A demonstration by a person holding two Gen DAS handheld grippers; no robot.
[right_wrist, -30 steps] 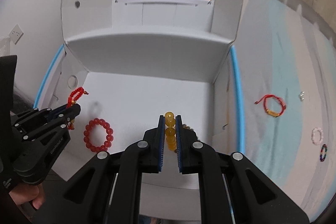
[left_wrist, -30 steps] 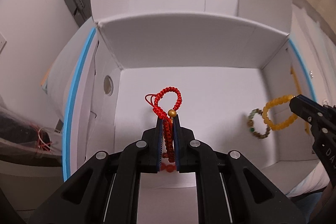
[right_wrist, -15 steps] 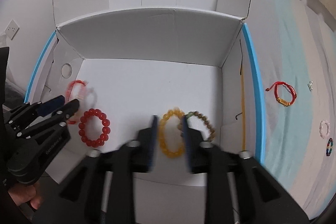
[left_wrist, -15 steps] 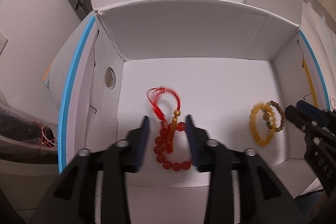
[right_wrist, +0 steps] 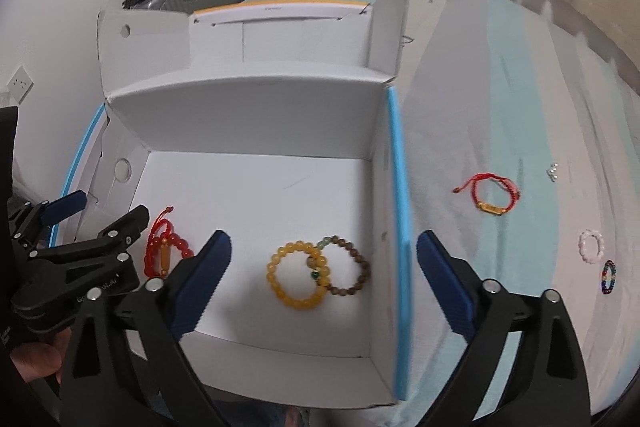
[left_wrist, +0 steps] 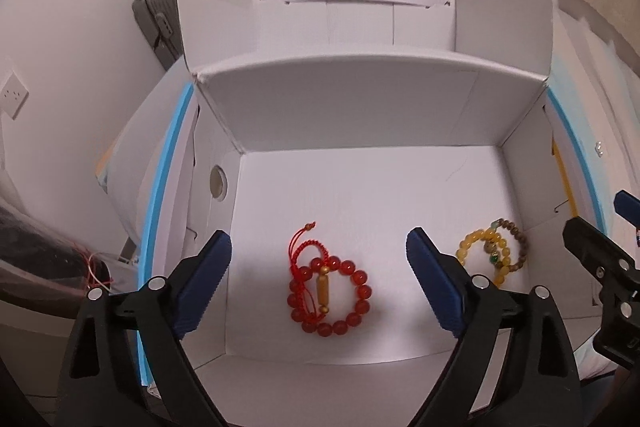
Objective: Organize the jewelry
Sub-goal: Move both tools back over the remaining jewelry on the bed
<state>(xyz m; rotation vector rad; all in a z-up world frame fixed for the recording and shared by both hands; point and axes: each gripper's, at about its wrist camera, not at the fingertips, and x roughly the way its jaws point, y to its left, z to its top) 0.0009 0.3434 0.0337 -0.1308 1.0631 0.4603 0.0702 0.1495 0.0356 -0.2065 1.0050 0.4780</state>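
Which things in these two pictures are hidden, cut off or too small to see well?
- Right wrist view: the red bead bracelet is partly hidden behind the left gripper.
- Right wrist view: the small pale item on the bed cover is too small to name.
- Left wrist view: the right gripper is cut off by the picture's edge.

1. Top of white box (left_wrist: 360, 115) is left open; entry from above is unobstructed.
2. Far half of the box floor is bare.
3. Near floor is taken by red bead bracelet (left_wrist: 330, 297) at left, yellow bead bracelet (right_wrist: 298, 275) and brown bead bracelet (right_wrist: 348, 267) at right.
4. Raised flaps (left_wrist: 504, 19) wall the far side.
5. Bedsheet (right_wrist: 500, 87) right of the box is mostly clear, dotted by small bracelets (right_wrist: 490, 193).
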